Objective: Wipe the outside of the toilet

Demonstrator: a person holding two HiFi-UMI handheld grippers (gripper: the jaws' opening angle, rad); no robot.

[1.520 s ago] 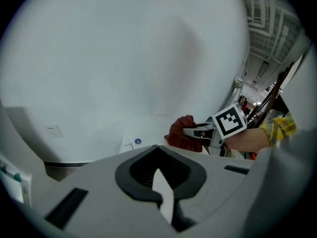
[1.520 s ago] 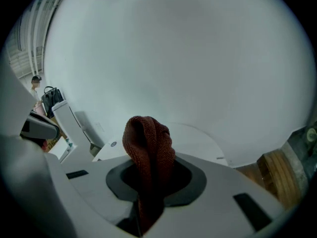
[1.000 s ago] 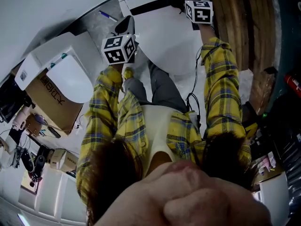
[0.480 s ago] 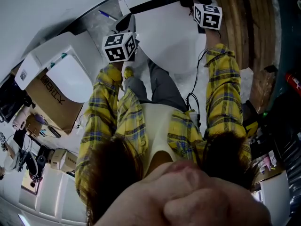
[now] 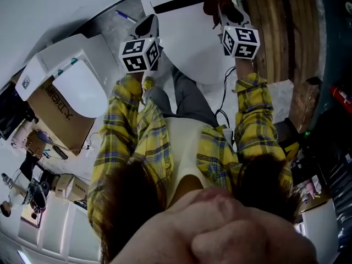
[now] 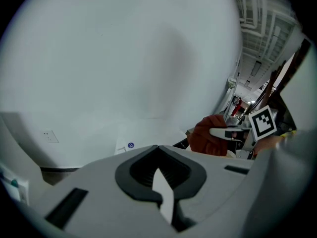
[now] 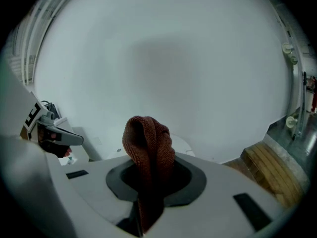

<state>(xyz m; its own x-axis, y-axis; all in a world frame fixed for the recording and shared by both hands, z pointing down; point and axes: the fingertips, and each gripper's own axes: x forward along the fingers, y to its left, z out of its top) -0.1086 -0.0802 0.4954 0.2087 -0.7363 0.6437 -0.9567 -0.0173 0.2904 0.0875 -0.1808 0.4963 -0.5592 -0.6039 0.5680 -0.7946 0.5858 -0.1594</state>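
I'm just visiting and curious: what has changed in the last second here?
The right gripper, shut on the reddish-brown knitted cloth, slid back toward the person across the white toilet, dragging the cloth along. The left gripper stayed put at the toilet's left side, shut and empty.

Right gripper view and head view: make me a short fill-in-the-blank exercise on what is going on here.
1. The right gripper has its jaws shut on a reddish-brown ____.
2. In the head view, that gripper is over the white ____.
3. The person's plaid sleeves are mostly ____.
4. The left gripper has its jaws together, and they hold ____.

Missing words: cloth; toilet; yellow; nothing.
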